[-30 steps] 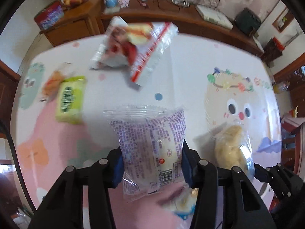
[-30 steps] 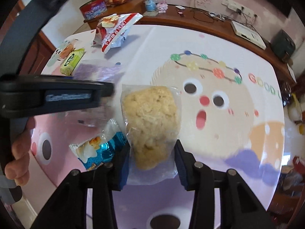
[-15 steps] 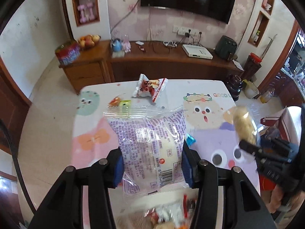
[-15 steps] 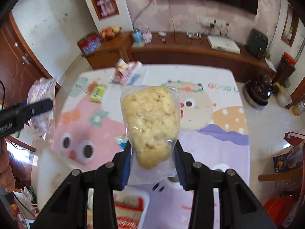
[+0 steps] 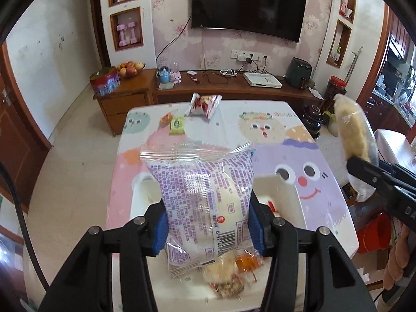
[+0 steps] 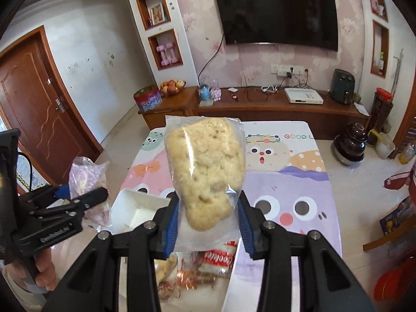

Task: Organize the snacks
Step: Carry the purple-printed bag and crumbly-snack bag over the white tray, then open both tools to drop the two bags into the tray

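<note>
Left wrist view: left gripper (image 5: pixel 208 223) pinches a purple-printed clear snack packet (image 5: pixel 205 195) across its lower body, blue pads (image 5: pixel 160 231) pressed into both sides; the packet hangs in the air above the near end of the cartoon-print table (image 5: pixel 312 182), over a white bin (image 5: pixel 280 195) where blurred wrapped snacks (image 5: pixel 228 273) lie. Far end of the table: a red-and-white bag (image 5: pixel 204 105), a green packet (image 5: pixel 176 125) and an orange wrapper (image 5: pixel 165 117) not yet collected. To the right of the table, the right gripper's load shows edge-on. Right wrist view: right gripper (image 6: pixel 208 226) is clamped on a clear bag of pale crumbly pastry (image 6: pixel 205 171), held upright above the same bin (image 6: pixel 135 208), red-lettered packets (image 6: pixel 218 260) below it. Both bags look light, the film slick and crinkly; the pastry is probably fragile, so squeeze gently at the body, not the sealed edge. The purple packet seems soft and puffy; a mid-body grip suits it.
</note>
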Motion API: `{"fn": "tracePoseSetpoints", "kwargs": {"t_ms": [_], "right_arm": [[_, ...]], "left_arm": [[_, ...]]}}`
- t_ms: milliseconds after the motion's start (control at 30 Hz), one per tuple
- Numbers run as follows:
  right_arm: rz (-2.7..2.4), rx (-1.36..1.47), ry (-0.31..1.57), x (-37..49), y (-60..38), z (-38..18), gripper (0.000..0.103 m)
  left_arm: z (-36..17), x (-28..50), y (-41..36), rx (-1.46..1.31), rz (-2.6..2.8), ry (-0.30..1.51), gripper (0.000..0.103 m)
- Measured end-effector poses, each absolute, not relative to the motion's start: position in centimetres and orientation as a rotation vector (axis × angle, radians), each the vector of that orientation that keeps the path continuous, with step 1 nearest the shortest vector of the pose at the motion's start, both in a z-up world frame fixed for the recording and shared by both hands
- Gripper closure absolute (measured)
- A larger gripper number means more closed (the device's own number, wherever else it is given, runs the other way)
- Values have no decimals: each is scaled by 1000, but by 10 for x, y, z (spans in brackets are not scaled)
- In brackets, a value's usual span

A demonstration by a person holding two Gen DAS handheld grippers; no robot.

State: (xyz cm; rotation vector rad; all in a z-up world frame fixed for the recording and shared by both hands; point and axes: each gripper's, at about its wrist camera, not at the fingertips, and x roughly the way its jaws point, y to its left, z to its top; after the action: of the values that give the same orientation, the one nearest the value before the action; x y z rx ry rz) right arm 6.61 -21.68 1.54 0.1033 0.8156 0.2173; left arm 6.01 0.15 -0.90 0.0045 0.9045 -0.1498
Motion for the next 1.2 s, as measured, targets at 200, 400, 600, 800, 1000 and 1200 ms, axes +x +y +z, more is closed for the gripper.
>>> {"fn": "tracePoseSetpoints", "kwargs": {"t_ms": [200, 400, 600, 800, 1000, 1200], "right_arm": [[188, 107, 774, 27, -215, -4, 62], [123, 50, 788, 15, -204, -33, 62], [113, 24, 859, 17, -196, -57, 62], [138, -16, 892, 19, -183, -66, 62], [174, -73, 916, 19, -171, -73, 61], [189, -100, 887, 13, -166, -69, 58]], "left_arm": [[-45, 33, 2, -17, -145, 916, 53], [-88, 19, -2, 67, -97, 964, 53], [-114, 17, 11, 61, -71, 1026, 53], [-126, 20, 16, 43, -66, 1052, 53], [-130, 22, 11, 50, -74, 1066, 51], [-126, 21, 7, 45, -86, 1042, 23]]}}
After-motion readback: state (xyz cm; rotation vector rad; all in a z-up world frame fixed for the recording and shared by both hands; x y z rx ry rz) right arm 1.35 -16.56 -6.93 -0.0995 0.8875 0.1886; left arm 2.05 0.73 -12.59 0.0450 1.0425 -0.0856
